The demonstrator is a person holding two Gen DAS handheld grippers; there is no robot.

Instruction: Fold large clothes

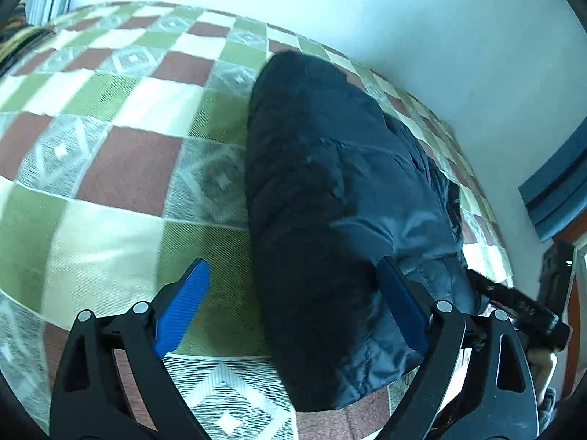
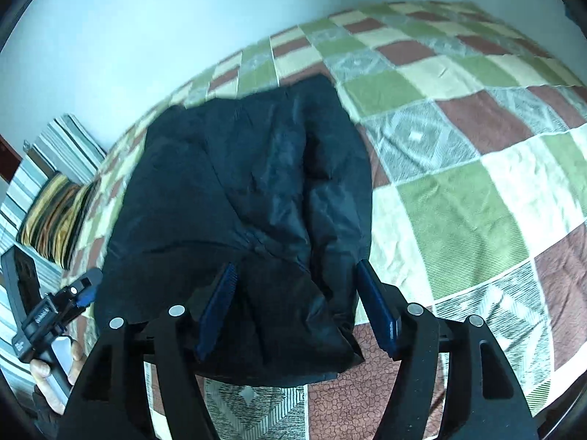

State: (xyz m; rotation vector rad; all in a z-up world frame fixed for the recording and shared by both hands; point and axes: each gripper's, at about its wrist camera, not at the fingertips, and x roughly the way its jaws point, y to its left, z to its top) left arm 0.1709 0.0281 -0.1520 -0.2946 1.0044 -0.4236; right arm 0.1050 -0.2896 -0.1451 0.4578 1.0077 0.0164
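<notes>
While you look along your left gripper (image 1: pixel 293 304), its blue pads (image 1: pixel 182 308) stand wide apart, holding nothing; the near end of the dark jacket (image 1: pixel 330 198) lies between them, and the right-hand pad sits against its edge, though you cannot tell whether it presses. The jacket is a puffy, folded bundle on the checked bedspread (image 1: pixel 110 117), running away toward the wall.

From your right wrist, the right gripper (image 2: pixel 297 308) is also spread, its pads (image 2: pixel 378 308) flanking the jacket's (image 2: pixel 238 168) near corner without clamping it. The bundle looks creased and rumpled. At the left edge, your left hand (image 2: pixel 55 377) grasps the other gripper's handle.
</notes>
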